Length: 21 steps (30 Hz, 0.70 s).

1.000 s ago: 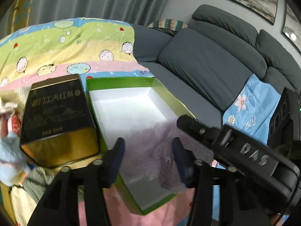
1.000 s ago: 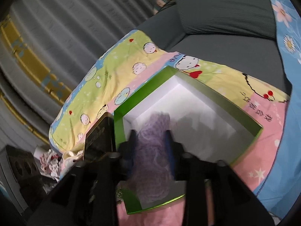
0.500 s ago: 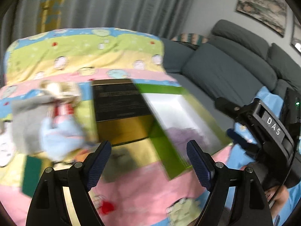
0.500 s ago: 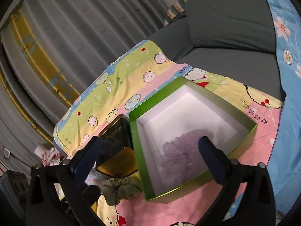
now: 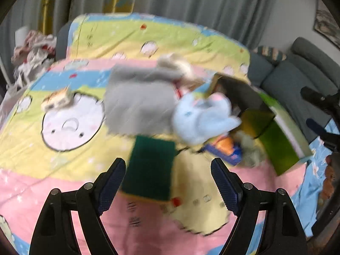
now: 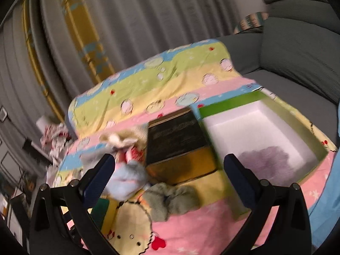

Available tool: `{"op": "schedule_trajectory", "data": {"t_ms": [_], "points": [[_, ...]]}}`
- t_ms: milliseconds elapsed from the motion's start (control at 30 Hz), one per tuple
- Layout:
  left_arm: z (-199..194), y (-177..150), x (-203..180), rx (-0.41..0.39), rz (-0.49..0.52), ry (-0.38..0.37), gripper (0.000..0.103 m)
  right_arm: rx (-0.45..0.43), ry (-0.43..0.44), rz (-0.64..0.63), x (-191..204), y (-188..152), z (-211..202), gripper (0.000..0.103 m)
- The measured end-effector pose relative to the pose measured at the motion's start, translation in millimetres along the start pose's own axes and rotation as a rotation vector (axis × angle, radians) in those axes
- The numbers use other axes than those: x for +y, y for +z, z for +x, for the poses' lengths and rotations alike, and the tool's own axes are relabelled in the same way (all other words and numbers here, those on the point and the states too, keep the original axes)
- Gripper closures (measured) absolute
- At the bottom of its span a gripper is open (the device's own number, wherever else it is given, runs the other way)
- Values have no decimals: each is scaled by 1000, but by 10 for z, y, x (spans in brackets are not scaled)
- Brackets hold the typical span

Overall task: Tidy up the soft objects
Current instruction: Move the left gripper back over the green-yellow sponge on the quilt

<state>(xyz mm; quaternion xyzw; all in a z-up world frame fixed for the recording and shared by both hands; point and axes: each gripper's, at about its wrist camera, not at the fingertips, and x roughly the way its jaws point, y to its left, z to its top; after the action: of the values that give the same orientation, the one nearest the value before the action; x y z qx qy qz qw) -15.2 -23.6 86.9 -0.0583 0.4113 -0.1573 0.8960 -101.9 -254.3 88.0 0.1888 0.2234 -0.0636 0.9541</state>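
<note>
left gripper [image 5: 167, 180] wide open, empty, aimed at the dark green sponge [image 5: 150, 167] just ahead between the fingertips, long axis running up the frame. light blue plush [image 5: 204, 116] and grey cloth [image 5: 138, 106] farther up, centre.

right gripper [image 6: 170, 170] also wide open, nothing held. at right of the frame, green box [image 6: 223, 104] with only the purple fluffy piece [image 6: 267, 161] inside. dark tin [image 6: 178, 140] closed beside it.

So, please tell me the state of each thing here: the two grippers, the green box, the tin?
left gripper: open, nothing held
right gripper: open, nothing held
green box: open, purple cloth inside
dark tin: closed, beside the box
green sponge: flat on the blanket
</note>
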Motion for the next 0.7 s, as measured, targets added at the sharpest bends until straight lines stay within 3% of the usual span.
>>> {"op": "schedule_trajectory", "data": {"t_ms": [267,433,700], "points": [[-32,-3,345,-11,-83,-11,20,127,143,-33,393,-272,296,1],[-3,-17,465,13,-111,15,20,173,125,-60,566,-463,476,1],[36,-26,619,49,-152,31,20,264,230,-56,714,-634,626,1]]}}
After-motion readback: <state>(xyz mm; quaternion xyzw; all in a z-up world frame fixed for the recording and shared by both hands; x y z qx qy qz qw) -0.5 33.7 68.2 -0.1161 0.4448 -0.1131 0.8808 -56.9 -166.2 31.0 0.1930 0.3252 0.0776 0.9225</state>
